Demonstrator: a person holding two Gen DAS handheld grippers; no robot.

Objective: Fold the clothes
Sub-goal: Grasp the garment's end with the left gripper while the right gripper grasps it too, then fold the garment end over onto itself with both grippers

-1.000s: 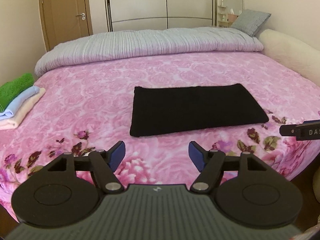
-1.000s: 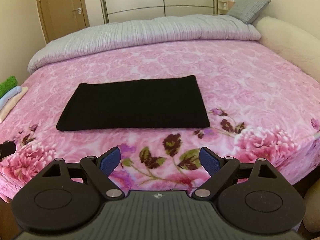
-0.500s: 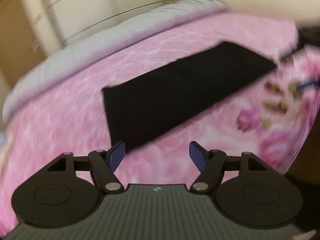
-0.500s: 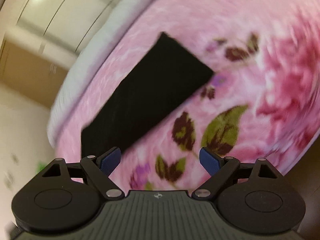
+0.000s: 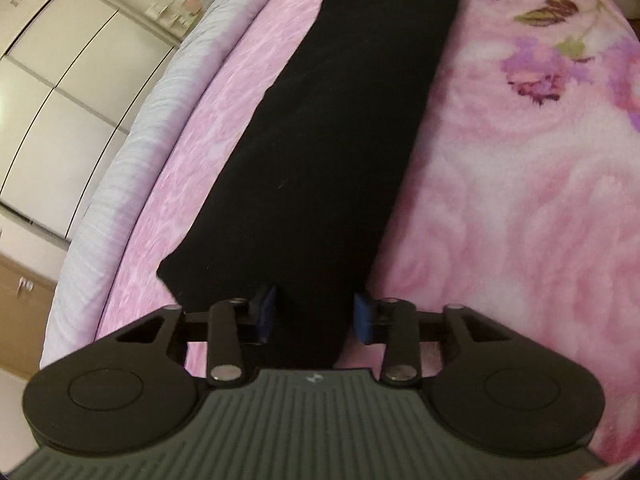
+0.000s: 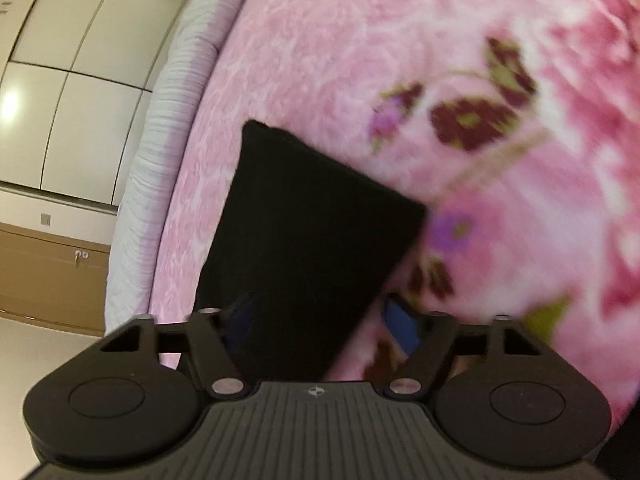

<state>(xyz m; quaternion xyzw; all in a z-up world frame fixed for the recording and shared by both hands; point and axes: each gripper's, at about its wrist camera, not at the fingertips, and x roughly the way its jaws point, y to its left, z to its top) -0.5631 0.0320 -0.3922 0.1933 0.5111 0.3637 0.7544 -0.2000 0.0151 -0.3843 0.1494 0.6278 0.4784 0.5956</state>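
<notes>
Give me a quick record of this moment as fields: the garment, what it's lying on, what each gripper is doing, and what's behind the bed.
garment: black folded cloth, lying flat
surface: pink floral blanket on the bed
left gripper: open, fingers straddling one short end of the cloth
right gripper: open, fingers either side of the cloth's other end; view blurred
far edge of bed: grey striped quilt
background: white wardrobe doors
</notes>
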